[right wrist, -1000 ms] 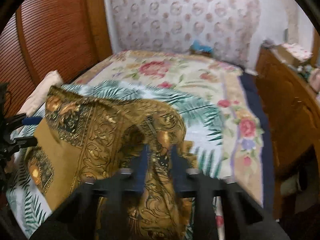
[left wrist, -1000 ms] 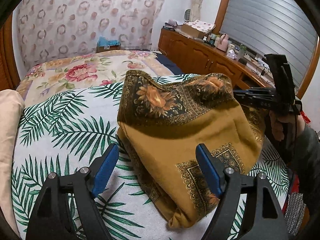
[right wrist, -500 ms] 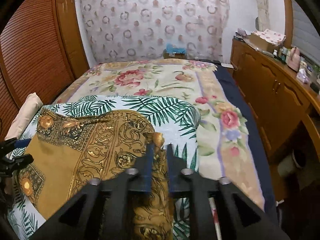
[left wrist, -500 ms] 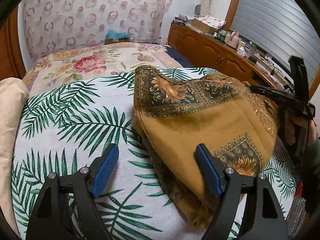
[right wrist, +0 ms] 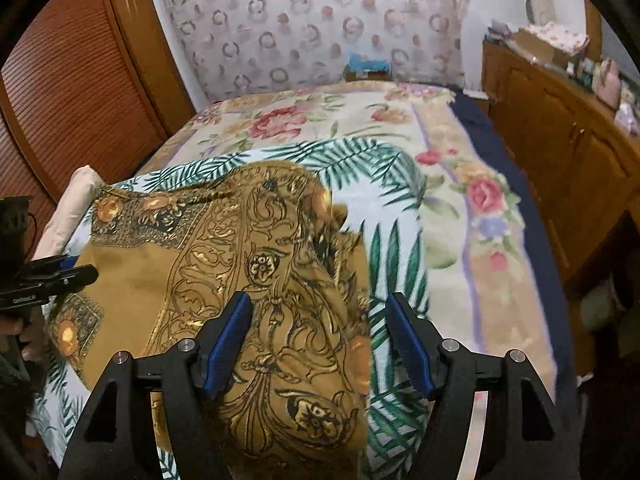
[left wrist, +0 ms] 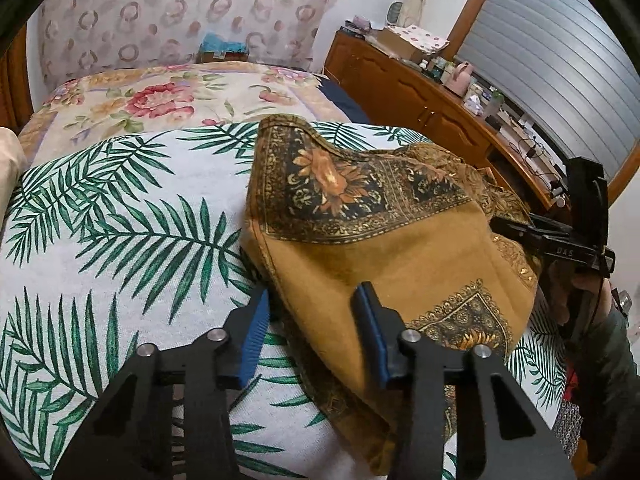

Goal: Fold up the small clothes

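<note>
A mustard cloth (left wrist: 392, 248) with a black-and-gold flowered border lies folded on a white palm-leaf blanket (left wrist: 120, 240). My left gripper (left wrist: 312, 320) straddles the cloth's near left edge; its jaws are closing, with a gap still showing at the pads. In the right wrist view the same cloth (right wrist: 240, 264) lies slack under my right gripper (right wrist: 320, 336), whose jaws are opening and no longer pinch the fabric. The right gripper (left wrist: 520, 232) appears at the cloth's far right side in the left wrist view. At the left edge of the right wrist view is the left gripper (right wrist: 76, 270).
The palm-leaf blanket covers a bed with a flowered bedspread (right wrist: 460, 184). A pale pillow (right wrist: 76, 200) lies on the left. A wooden cabinet (left wrist: 420, 96) with small items on top runs along the right. A louvred wooden door (right wrist: 72, 92) stands left.
The right gripper's jaws went from pinched on the cloth to wide apart, and the raised fabric sank flat. The left jaws narrowed around the cloth's near edge.
</note>
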